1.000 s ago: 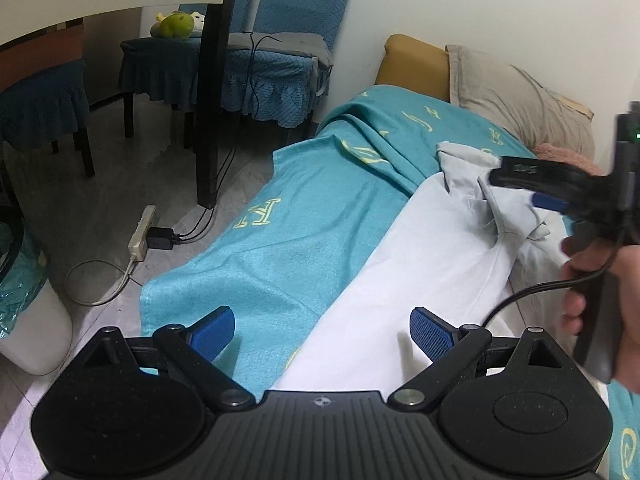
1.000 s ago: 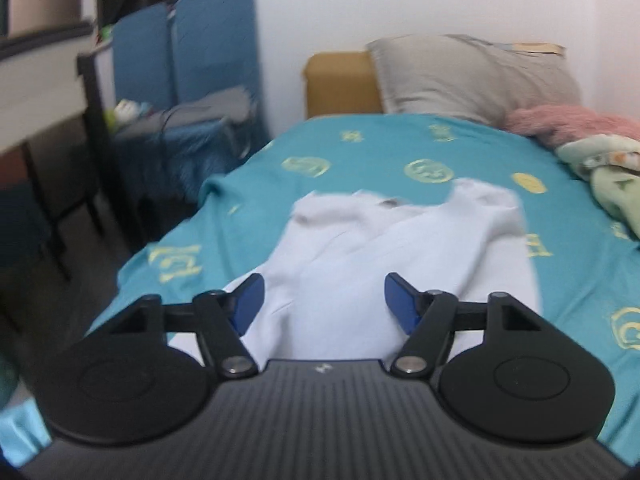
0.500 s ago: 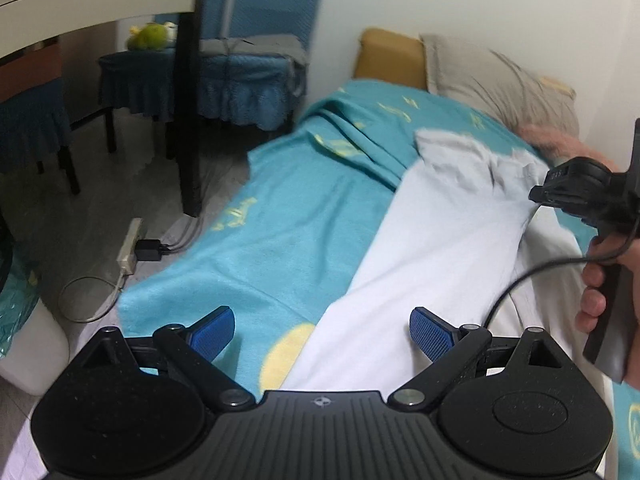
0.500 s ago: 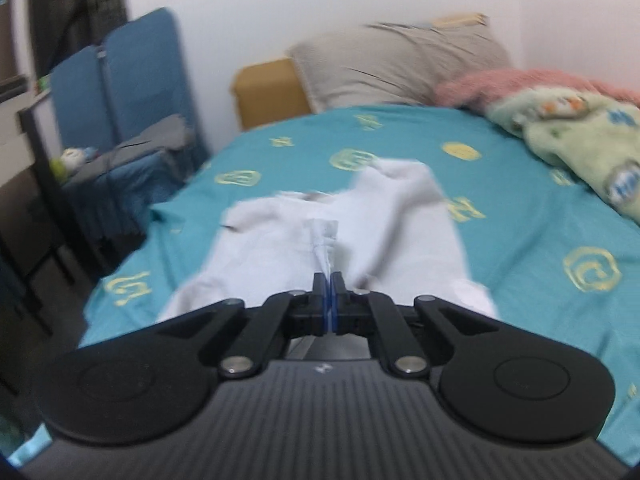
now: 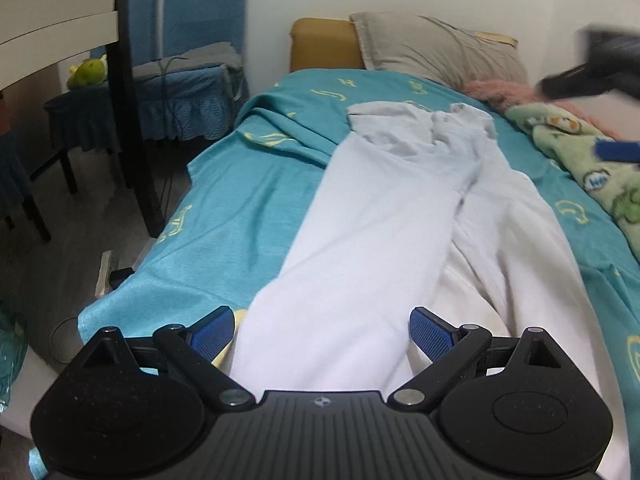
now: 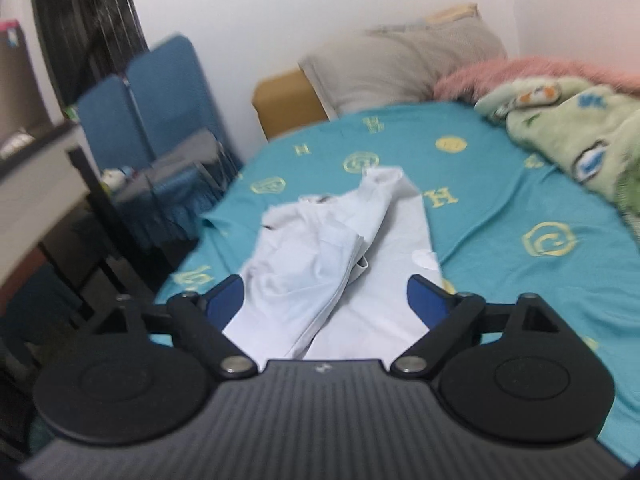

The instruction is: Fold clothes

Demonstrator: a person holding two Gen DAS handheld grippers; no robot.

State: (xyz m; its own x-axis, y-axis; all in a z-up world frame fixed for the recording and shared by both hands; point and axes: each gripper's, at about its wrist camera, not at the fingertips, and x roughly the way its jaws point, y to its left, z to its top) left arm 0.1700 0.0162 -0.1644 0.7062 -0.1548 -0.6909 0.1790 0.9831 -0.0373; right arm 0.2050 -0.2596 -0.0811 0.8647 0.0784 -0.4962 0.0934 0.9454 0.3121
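The white garment (image 5: 384,216) lies long on the bed (image 5: 248,200), its long axis running from the pillow (image 5: 436,48) down toward both grippers, one side lapped over the middle. The left gripper (image 5: 320,328) hovers at the end far from the pillow, jaws wide apart and empty. The right gripper (image 6: 326,300), nearer the pillow, is also spread wide and holds nothing.

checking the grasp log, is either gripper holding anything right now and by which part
Nothing is held. The left gripper and right gripper are both open above the white garment on the bed.
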